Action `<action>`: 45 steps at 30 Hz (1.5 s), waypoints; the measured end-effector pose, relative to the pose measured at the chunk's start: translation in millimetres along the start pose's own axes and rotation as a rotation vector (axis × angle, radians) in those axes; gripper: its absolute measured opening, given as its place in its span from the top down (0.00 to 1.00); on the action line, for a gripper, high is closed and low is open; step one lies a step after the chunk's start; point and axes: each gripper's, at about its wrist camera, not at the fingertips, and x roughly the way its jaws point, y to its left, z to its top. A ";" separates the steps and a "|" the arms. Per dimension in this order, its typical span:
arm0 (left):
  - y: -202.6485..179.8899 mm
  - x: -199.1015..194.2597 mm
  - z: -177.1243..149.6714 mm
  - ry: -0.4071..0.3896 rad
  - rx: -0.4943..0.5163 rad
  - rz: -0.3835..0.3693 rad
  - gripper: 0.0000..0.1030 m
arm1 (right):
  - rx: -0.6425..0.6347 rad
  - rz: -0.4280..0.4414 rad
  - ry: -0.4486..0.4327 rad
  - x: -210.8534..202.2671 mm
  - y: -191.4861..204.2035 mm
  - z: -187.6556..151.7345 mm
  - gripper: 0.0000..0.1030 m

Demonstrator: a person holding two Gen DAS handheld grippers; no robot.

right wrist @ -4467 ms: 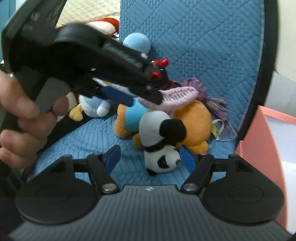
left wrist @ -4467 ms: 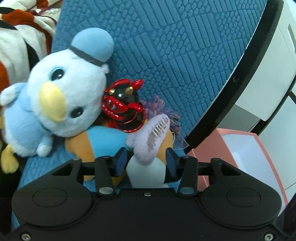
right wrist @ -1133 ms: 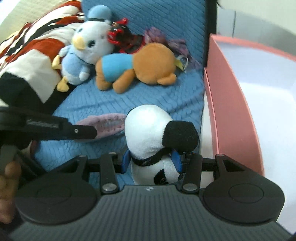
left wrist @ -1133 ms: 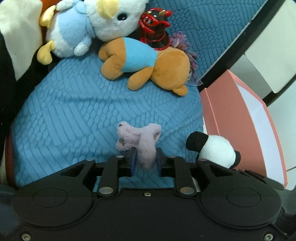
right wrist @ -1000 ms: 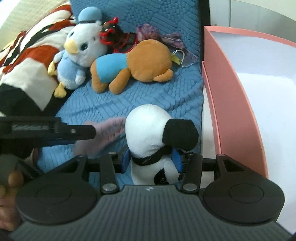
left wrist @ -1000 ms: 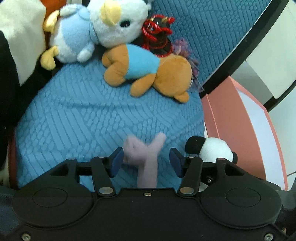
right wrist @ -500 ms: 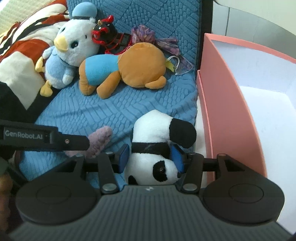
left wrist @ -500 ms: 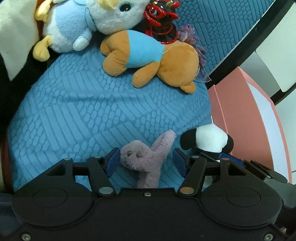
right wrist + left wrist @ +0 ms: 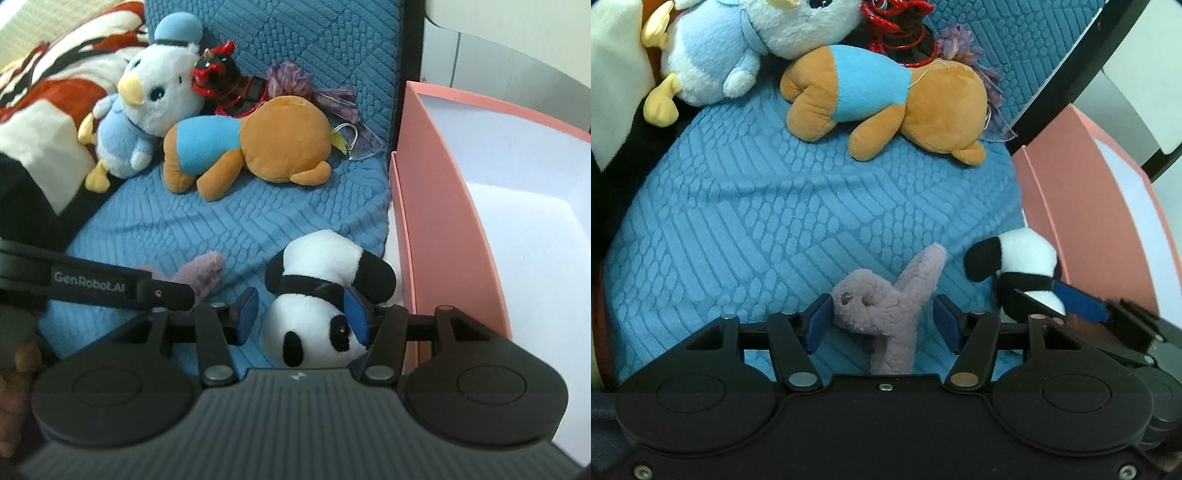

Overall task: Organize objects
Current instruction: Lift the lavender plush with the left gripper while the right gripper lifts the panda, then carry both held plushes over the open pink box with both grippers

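Observation:
A small purple plush (image 9: 886,306) lies on the blue quilted seat (image 9: 775,221) between the jaws of my left gripper (image 9: 882,321). Those jaws are closing, but the right pad still stands clear of the plush. The same purple plush (image 9: 207,266) pokes out behind one of the left fingers (image 9: 162,293) in the right wrist view. A panda plush (image 9: 317,258) lies head-down at the seat's right edge with my right gripper (image 9: 301,317) shut on its head. From the left wrist view, the panda (image 9: 1027,254) sits beside the pink box.
An open pink box (image 9: 443,221) with a white inside stands just right of the seat. At the seat's back lie an orange bear in a blue shirt (image 9: 923,99), a pale blue bird plush (image 9: 713,62) and a red-and-black toy (image 9: 897,33). A striped blanket (image 9: 44,110) covers the left side.
The left jaws let go of the purple plush, which now rests on the seat between them. The panda has tipped over and come down to the seat's edge, still between the right pads.

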 end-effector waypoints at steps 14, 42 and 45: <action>-14.3 6.4 -8.3 -0.044 0.088 0.080 0.50 | 0.011 -0.046 -0.017 -1.2 0.7 -9.8 0.51; -37.0 -90.6 -22.8 -0.049 -0.001 -0.077 0.56 | 0.184 0.013 -0.032 -125.1 -1.2 -1.5 0.52; -49.7 -109.4 -18.8 -0.068 -0.003 -0.078 0.56 | 0.213 0.026 -0.051 -140.8 -9.9 8.7 0.52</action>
